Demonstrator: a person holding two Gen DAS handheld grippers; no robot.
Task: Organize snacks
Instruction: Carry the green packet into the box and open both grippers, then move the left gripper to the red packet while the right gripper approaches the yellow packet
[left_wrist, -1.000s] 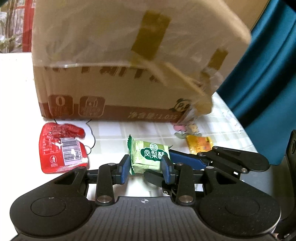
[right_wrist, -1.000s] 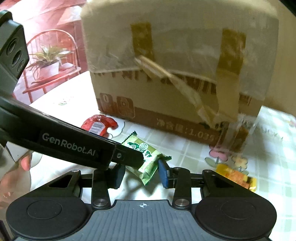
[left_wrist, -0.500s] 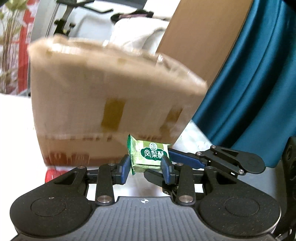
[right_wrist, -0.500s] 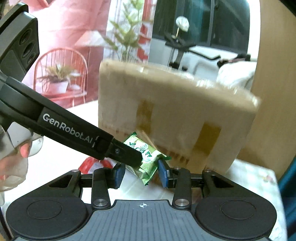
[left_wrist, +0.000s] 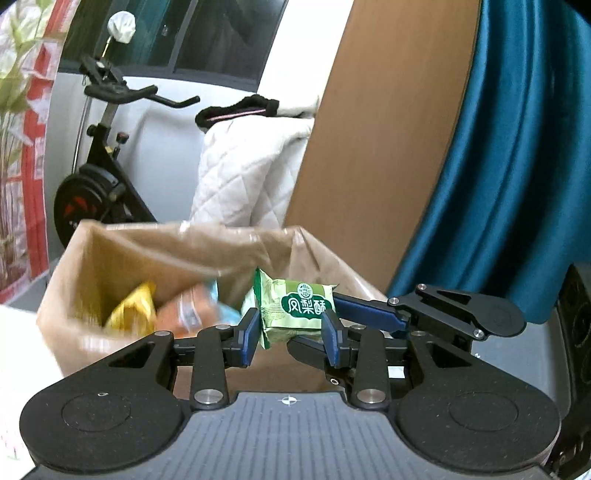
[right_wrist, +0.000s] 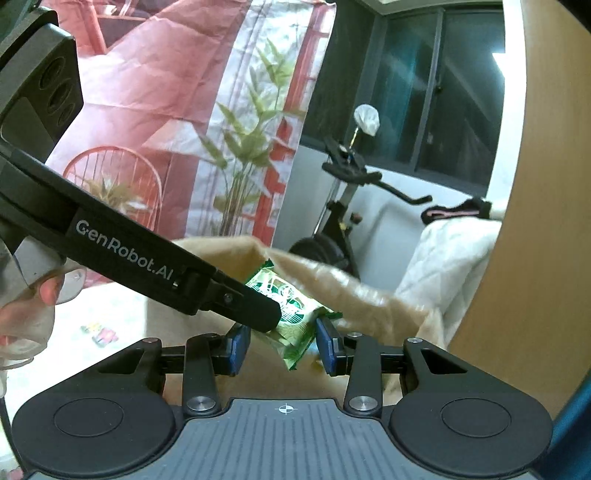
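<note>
A green pineapple-cake packet (left_wrist: 295, 314) hangs in the air just above the near rim of an open cardboard box (left_wrist: 92, 258). My left gripper (left_wrist: 289, 339) is shut on it, blue pads pressing both sides. My right gripper (right_wrist: 282, 347) is shut on the same packet (right_wrist: 295, 325) from the right; one of its fingers (left_wrist: 369, 314) reaches in at the packet's right edge. In the right wrist view a left gripper finger (right_wrist: 243, 302) crosses in front of the packet. Inside the box lie a yellow packet (left_wrist: 133, 310) and an orange packet (left_wrist: 184, 310), both blurred.
Behind the box stand an exercise bike (left_wrist: 99, 177), a white quilted cover (left_wrist: 251, 170), a wooden panel (left_wrist: 388, 129) and a teal curtain (left_wrist: 517, 166). The white table (right_wrist: 110, 317) with small snacks (right_wrist: 101, 334) lies left of the box. A hand (right_wrist: 26, 314) grips the left tool.
Both grippers have risen together with the green packet, from table level in front of the box to above its rim. The box's inside has come into view.
</note>
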